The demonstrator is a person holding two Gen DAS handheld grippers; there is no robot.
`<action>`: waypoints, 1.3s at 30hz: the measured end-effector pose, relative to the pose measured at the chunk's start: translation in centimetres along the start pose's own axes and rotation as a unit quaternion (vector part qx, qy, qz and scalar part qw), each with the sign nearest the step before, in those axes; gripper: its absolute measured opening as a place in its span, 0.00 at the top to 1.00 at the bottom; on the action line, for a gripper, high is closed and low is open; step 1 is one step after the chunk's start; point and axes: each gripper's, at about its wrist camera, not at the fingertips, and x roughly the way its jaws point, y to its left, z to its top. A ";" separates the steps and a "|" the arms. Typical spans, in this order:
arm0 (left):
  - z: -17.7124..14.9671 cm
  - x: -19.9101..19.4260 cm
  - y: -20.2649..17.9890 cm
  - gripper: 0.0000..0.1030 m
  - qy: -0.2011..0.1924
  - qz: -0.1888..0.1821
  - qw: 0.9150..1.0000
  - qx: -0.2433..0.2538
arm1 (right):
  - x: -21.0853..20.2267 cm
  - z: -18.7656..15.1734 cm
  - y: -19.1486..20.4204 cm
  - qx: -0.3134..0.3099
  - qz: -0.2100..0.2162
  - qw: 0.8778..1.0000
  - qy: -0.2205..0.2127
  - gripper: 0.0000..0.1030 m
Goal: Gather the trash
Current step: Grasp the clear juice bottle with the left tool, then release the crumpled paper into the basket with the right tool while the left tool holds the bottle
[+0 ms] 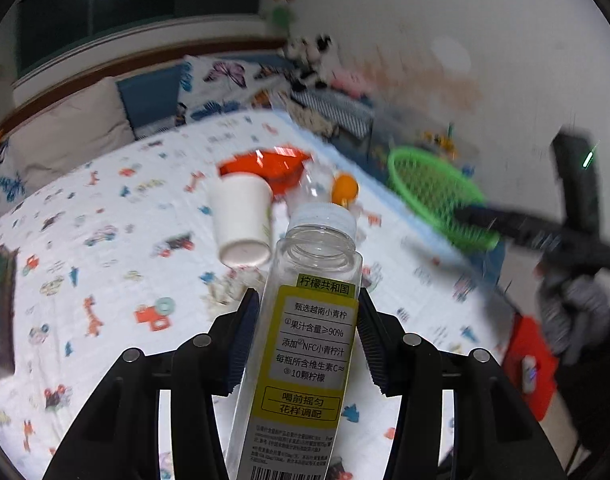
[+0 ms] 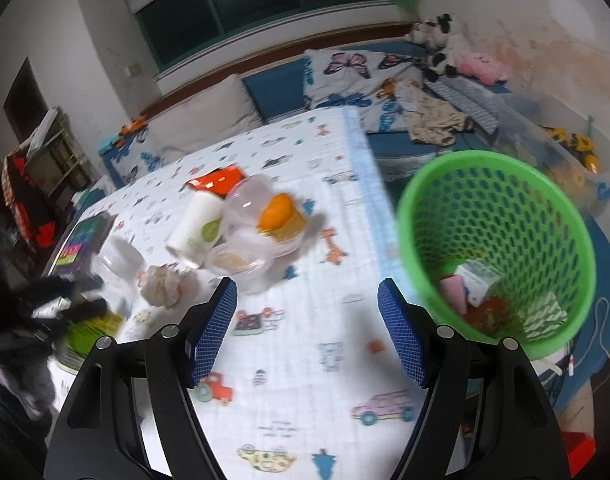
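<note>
Room: bedroom, dark window, pale wall, pillows and plush toys at bed head. Bed (image 2: pixel 305 360) carries things under white cartoon-print sheet.

Green basket (image 2: pixel 501 248) past bed edge, mouth tilted toward bed, scraps already inside: likely trash target.

Left gripper (image 1: pixel 309 340): fingers clamped on empty clear bottle (image 1: pixel 305 340), capped, held clear of sheet, probably for carrying to basket.

Right gripper (image 2: pixel 307 332): fingers apart, nothing between, over bare sheet.

Remaining litter mid-bed: paper cup (image 1: pixel 241 220) on side, orange wrapper (image 1: pixel 273 168), clear containers (image 2: pixel 253 232), crumpled tissue (image 2: pixel 165 284).
</note>
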 end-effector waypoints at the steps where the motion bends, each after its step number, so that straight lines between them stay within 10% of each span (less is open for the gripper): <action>1: 0.1 -1.1 0.4 0.54 -0.013 0.006 1.000 -0.005 | 0.4 -0.1 0.7 -0.008 0.004 1.000 0.004 0.29; 19: -0.3 -8.0 7.0 0.54 -0.071 0.066 0.993 -0.066 | 10.3 -2.0 15.0 -0.106 0.093 0.985 0.096 0.34; 39: 0.3 -6.9 5.9 0.54 -0.068 0.048 0.995 -0.060 | 9.7 -2.3 13.3 -0.071 0.097 0.989 0.084 0.63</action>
